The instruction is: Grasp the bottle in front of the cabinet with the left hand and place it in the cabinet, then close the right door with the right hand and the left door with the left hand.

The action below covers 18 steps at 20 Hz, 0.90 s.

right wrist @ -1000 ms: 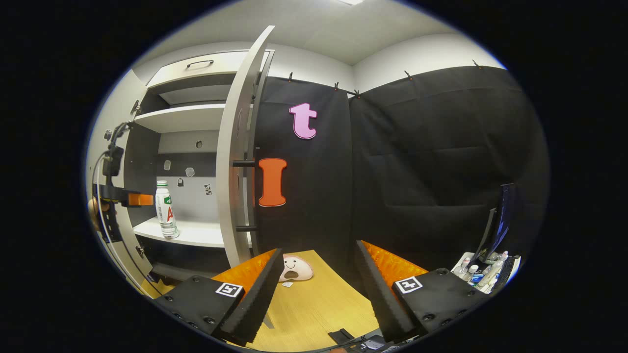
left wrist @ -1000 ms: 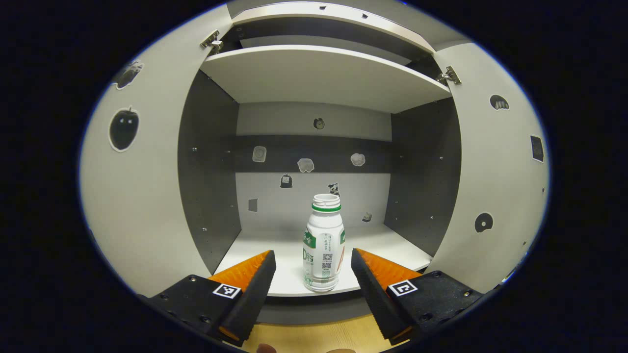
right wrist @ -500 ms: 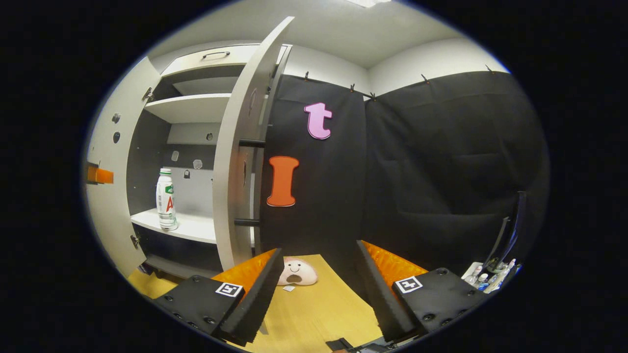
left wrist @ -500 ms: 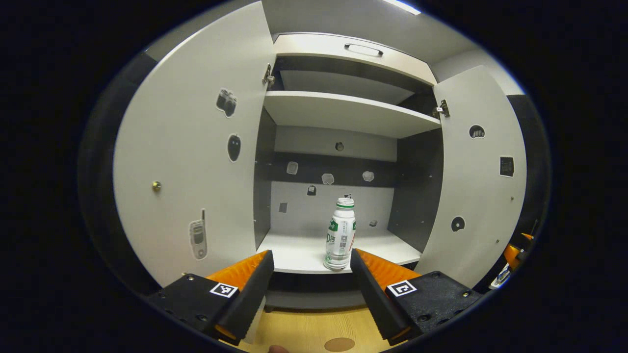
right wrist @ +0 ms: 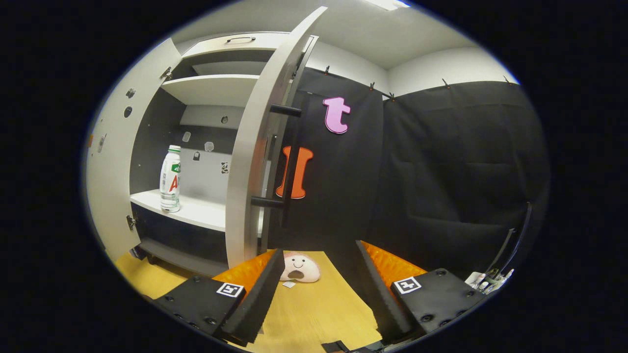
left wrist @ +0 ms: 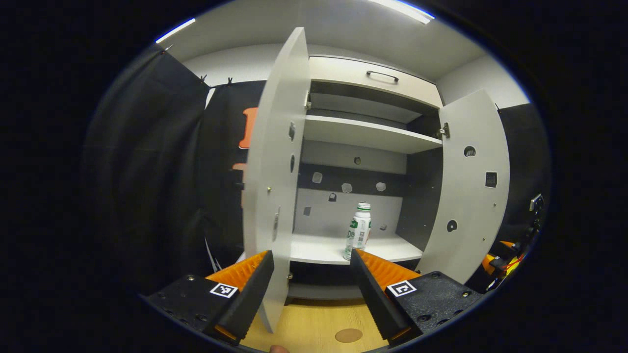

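The white bottle (left wrist: 362, 230) with a green neck band stands upright near the front of the cabinet's lower shelf (left wrist: 319, 249). My left gripper (left wrist: 311, 264) is open and holds nothing, well back from the shelf. The left door (left wrist: 274, 186) stands open, nearly edge-on, just past its left finger. The right door (left wrist: 466, 186) also stands open. In the right gripper view the bottle (right wrist: 170, 179) shows at the left, beyond the right door (right wrist: 257, 147) with its black bar handle (right wrist: 284, 157). My right gripper (right wrist: 319, 274) is open and empty, low in front of that door.
A wooden tabletop (right wrist: 314, 314) lies under both grippers, with a pink smiling toy (right wrist: 299, 267) near the right door's foot. A round brown spot (left wrist: 349, 335) marks the wood. Above the shelves is a drawer with a handle (left wrist: 380, 76). Small bottles (right wrist: 490, 280) sit far right.
My left gripper has drawn back and to the left, away from the bottle, which stays on the shelf. The right gripper has come nearer to the right door.
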### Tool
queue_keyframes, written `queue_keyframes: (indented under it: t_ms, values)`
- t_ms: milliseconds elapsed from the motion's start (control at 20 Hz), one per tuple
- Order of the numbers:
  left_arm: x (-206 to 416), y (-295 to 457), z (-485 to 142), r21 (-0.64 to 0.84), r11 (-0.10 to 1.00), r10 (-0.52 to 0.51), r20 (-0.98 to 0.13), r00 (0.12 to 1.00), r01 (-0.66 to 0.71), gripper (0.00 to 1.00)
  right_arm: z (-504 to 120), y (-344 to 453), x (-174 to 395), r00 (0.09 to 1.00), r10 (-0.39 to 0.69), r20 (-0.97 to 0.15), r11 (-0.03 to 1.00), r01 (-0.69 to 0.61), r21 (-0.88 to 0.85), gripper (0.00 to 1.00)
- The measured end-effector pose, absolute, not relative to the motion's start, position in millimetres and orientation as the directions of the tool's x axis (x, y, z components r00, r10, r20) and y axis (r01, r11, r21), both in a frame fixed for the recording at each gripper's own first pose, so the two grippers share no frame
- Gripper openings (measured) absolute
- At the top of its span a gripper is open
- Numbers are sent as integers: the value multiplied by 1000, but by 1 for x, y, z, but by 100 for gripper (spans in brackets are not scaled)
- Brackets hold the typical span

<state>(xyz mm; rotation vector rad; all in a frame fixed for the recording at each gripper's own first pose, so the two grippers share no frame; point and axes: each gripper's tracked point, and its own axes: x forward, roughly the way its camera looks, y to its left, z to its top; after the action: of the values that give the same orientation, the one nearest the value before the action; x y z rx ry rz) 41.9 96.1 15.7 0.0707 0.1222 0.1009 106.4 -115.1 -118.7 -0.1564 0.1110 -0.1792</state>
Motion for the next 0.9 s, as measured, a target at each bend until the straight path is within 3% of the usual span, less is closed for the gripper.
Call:
queue_keyframes:
  t_ms: [100, 150, 200, 550, 900]
  values:
    - [29, 120, 21, 92, 985, 154, -108, 982, -144, 95, -121, -114, 107, 979, -180, -96, 975, 165, -149, 95]
    - [22, 129, 24, 101, 981, 175, -102, 979, -165, 95, -120, -113, 107, 979, -179, -95, 976, 164, -142, 87]
    - [17, 138, 26, 107, 978, 192, -98, 977, -181, 95, -121, -111, 108, 979, -180, -96, 976, 166, -140, 94]
    - [-6, 182, 40, 139, 959, 259, -67, 964, -248, 95, -122, -83, 106, 983, -137, -121, 986, 123, -115, 93]
    - [-15, 195, 36, 105, 964, 254, -72, 965, -246, 94, -120, -26, 111, 992, -30, -122, 991, 13, -134, 93]
